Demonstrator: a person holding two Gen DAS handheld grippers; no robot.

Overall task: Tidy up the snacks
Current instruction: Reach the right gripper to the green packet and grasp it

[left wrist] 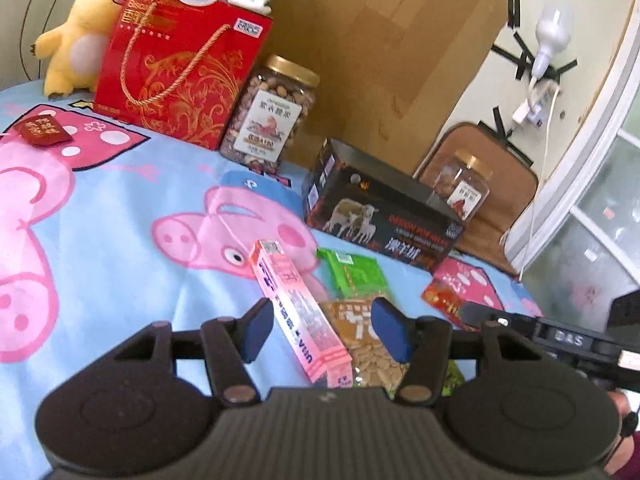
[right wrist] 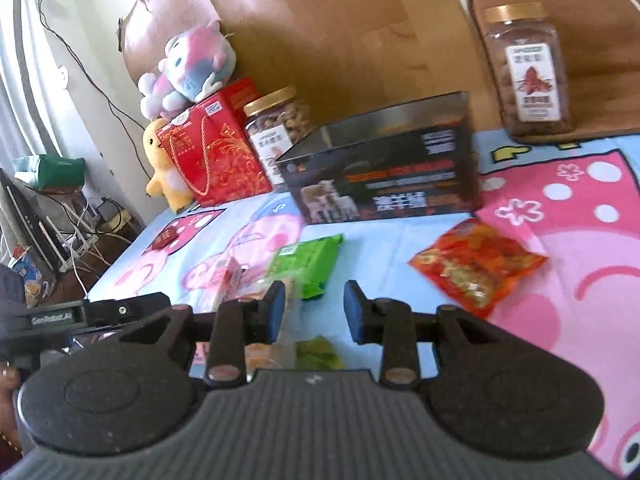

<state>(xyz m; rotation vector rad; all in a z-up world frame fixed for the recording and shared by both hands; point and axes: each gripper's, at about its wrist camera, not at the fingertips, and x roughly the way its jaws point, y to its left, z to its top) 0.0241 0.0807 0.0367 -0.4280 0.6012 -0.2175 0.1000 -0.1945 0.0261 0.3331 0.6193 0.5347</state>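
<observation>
Left gripper (left wrist: 322,330) astride slim pink carton (left wrist: 298,312), glossy packets (left wrist: 354,276)

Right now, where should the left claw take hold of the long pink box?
Across the narrow width of the long pink box, near its closer end, coming along its length from the near side. It lies flat between the left claw's open pads, untouched.

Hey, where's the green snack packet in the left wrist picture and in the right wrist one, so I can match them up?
Left wrist view: the green snack packet lies right of centre, just beyond the open left gripper.
Right wrist view: it lies just left of centre, beyond the open right gripper.
Shared landmark: the black box behind it in both.
</observation>
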